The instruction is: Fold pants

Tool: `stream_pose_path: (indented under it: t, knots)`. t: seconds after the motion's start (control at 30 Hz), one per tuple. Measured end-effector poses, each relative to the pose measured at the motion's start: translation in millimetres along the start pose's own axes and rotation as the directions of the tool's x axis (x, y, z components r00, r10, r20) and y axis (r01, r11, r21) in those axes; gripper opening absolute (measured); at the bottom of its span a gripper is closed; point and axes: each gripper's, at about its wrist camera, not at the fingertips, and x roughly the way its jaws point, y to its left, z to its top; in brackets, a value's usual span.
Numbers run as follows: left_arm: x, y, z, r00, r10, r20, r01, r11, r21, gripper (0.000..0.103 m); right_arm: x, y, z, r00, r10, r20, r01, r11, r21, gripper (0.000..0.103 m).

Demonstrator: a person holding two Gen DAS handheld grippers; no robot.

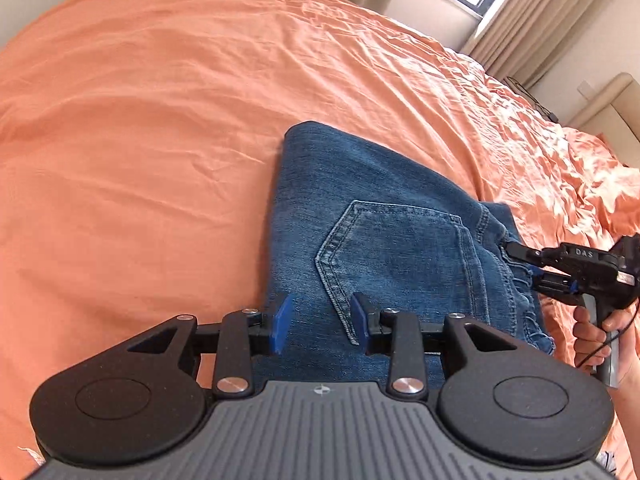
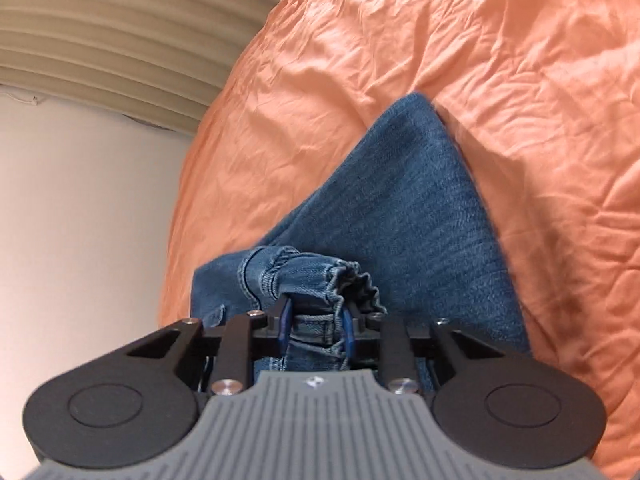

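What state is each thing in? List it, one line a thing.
jeans: folded into a compact stack, back pocket up, lying on the bed.
left tool: open, poised over the near edge of the jeans, gripping nothing.
right tool: shut on the bunched edge of the jeans.
orange bedspread: spread over the bed, wrinkled.
curtains: drawn aside, window part uncovered.

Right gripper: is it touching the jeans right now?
Touching. In the right wrist view the right gripper has a bunched fold of the jeans clamped between its blue pads.
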Motion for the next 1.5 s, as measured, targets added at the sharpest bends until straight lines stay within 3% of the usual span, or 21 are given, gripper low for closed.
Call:
stream_pose_path:
  t: [0.1, 0.27, 0.4, 0.5, 0.63, 0.73, 0.83, 0.93, 1.07, 1.13, 1.17, 1.2, 1.37, 1.5]
  knots:
    - [0.3, 3.9, 2.7, 1.000, 0.000, 0.027, 0.001, 1.000, -0.012, 0.039, -11.9, 35.6, 3.0, 0.999, -0.020, 0.026, 0.024, 0.989, -0.148, 0.011]
    - [5.1, 2.6, 15.4, 0.997, 0.045, 0.062, -0.042, 0.998, -0.036, 0.039, -47.2, 115.5, 16.2, 0.995, 0.028, 0.095, 0.005, 0.941, -0.339, 0.010]
    - [4.5, -2.7, 28.1, 0.994, 0.025, 0.105, -0.021, 0.999, -0.041, 0.039, -76.7, 150.9, 27.5, 0.984, -0.017, 0.175, 0.094, 0.892, -0.441, 0.009]
    - [8.8, -10.4, 37.0, 0.991, 0.005, 0.134, -0.002, 1.000, -0.025, 0.039, -77.4, 126.3, 40.7, 0.976, -0.126, 0.180, 0.187, 0.905, -0.382, 0.010]
    - [30.5, -23.3, 47.9, 0.988, -0.013, 0.151, 0.010, 1.000, 0.015, 0.039, -58.0, 54.8, 44.3, 0.953, -0.271, 0.135, 0.296, 0.928, -0.227, 0.009]
    - [49.5, -30.8, 57.4, 0.983, -0.010, 0.182, 0.000, 0.999, 0.053, 0.039, -36.1, 15.1, 40.2, 0.949, -0.294, 0.111, 0.308, 0.939, -0.154, 0.009]
    - [69.8, -32.1, 70.4, 0.981, -0.007, 0.193, -0.004, 0.998, 0.058, 0.039, -22.8, -0.4, 39.4, 0.946, -0.304, 0.112, 0.318, 0.935, -0.154, 0.010]
    - [93.8, -30.4, 81.3, 0.982, 0.049, 0.184, -0.062, 0.996, 0.066, 0.039, -16.4, -8.9, 39.5, 0.946, -0.306, 0.109, 0.320, 0.934, -0.158, 0.012]
    - [130.9, -24.9, 88.2, 0.982, 0.155, 0.112, -0.165, 0.983, 0.081, 0.040, -12.9, -10.4, 39.2, 0.946, -0.303, 0.115, 0.320, 0.930, -0.180, 0.015]
    - [137.4, -23.6, 88.1, 0.979, 0.170, 0.110, -0.179, 0.981, 0.072, 0.040, -11.7, -5.5, 38.2, 0.938, -0.322, 0.127, 0.342, 0.919, -0.196, 0.015]
    - [136.8, -24.1, 88.2, 0.978, 0.175, 0.111, -0.183, 0.981, 0.066, 0.040, -11.4, -1.7, 36.4, 0.928, -0.342, 0.146, 0.367, 0.907, -0.208, 0.020]
    - [134.1, -25.4, 87.9, 0.977, 0.181, 0.114, -0.190, 0.979, 0.069, 0.040, -12.4, 4.1, 32.5, 0.919, -0.355, 0.171, 0.389, 0.890, -0.239, 0.026]
    - [88.7, -33.1, 72.9, 0.964, 0.192, 0.183, -0.215, 0.970, 0.111, 0.038, -44.7, 36.0, 5.1, 0.884, -0.347, 0.314, 0.447, 0.826, -0.344, 0.027]
    - [46.0, -41.4, 44.9, 0.974, 0.135, 0.179, -0.166, 0.971, 0.170, 0.038, -73.9, 52.6, -32.3, 0.869, -0.328, 0.371, 0.465, 0.799, -0.381, 0.027]
